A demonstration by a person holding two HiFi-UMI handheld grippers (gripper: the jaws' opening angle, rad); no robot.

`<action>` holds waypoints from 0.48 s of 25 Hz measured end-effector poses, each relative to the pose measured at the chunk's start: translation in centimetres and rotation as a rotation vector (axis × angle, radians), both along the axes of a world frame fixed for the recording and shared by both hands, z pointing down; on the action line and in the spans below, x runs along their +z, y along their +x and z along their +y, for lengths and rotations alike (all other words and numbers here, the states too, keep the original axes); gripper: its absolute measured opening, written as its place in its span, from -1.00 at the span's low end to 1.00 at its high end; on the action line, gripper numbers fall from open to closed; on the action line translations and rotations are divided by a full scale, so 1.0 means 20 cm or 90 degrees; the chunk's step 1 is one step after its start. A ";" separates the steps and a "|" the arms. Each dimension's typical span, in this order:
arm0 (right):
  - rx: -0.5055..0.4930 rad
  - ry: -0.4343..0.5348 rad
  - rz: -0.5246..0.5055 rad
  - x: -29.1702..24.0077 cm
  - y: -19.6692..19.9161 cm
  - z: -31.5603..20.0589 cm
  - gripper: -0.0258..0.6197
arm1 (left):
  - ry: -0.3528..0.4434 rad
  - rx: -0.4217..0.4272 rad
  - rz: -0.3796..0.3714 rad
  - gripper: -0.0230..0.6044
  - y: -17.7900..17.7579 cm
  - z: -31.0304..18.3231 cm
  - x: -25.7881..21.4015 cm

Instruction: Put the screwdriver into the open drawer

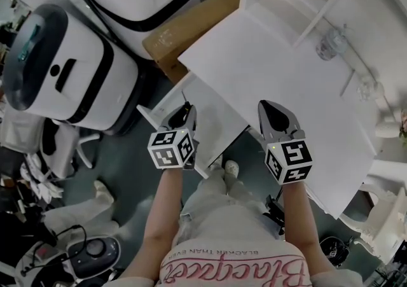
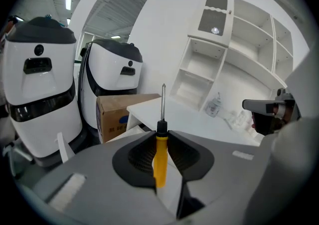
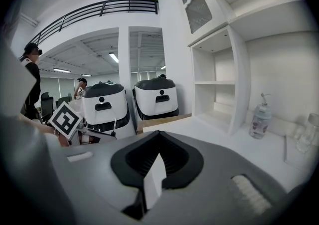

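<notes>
Between left claw (image 2: 162, 136) jaws, screwdriver (image 2: 160, 161) clamped (shaft pointing forward)

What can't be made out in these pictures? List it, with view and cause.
- Screwdriver handle: head view, covered by the left gripper holding it.
- Drawer inside: head view, partly under the desk top and left gripper; left gripper view, mostly behind the jaws.
- Bottle label: every view, too small.

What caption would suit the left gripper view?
Left gripper clamps a yellow-handled, metal-shafted screwdriver, tip aimed over a white desk.
</notes>
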State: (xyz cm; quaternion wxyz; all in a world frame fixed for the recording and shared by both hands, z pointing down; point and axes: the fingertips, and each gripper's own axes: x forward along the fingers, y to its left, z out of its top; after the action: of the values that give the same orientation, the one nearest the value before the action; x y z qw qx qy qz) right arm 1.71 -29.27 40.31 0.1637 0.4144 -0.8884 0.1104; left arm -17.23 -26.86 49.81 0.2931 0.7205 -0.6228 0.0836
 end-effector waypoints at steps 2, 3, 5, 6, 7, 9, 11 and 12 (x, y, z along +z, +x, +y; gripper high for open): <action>0.008 -0.004 0.004 0.01 0.00 0.00 -0.91 | -0.021 0.002 0.011 -0.63 -0.01 -0.02 0.06; 0.011 -0.007 0.006 0.01 0.01 0.00 -0.91 | -0.031 0.003 0.016 -0.63 -0.01 -0.03 0.08; 0.018 -0.013 0.013 0.03 0.02 0.00 -0.91 | -0.052 0.005 0.027 -0.63 -0.01 -0.06 0.14; 0.022 -0.017 0.016 0.05 0.02 0.00 -0.91 | -0.062 0.006 0.034 -0.63 -0.01 -0.07 0.17; 0.027 -0.021 0.019 0.06 0.03 0.00 -0.91 | -0.072 0.008 0.042 -0.63 0.00 -0.08 0.21; 0.035 -0.029 0.024 0.08 0.03 0.00 -0.91 | -0.094 0.012 0.058 -0.63 0.00 -0.09 0.27; 0.042 -0.036 0.029 0.10 0.04 0.00 -0.91 | -0.112 0.013 0.072 -0.63 0.01 -0.10 0.33; 0.046 -0.039 0.031 0.11 0.05 -0.01 -0.91 | -0.120 0.013 0.079 -0.63 0.01 -0.11 0.36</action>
State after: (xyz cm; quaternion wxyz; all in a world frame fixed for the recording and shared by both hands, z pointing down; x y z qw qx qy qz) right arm 2.62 -29.37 42.58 0.1936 0.4438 -0.8647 0.1335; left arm -17.06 -29.14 57.00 0.3967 0.6998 -0.5856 0.0997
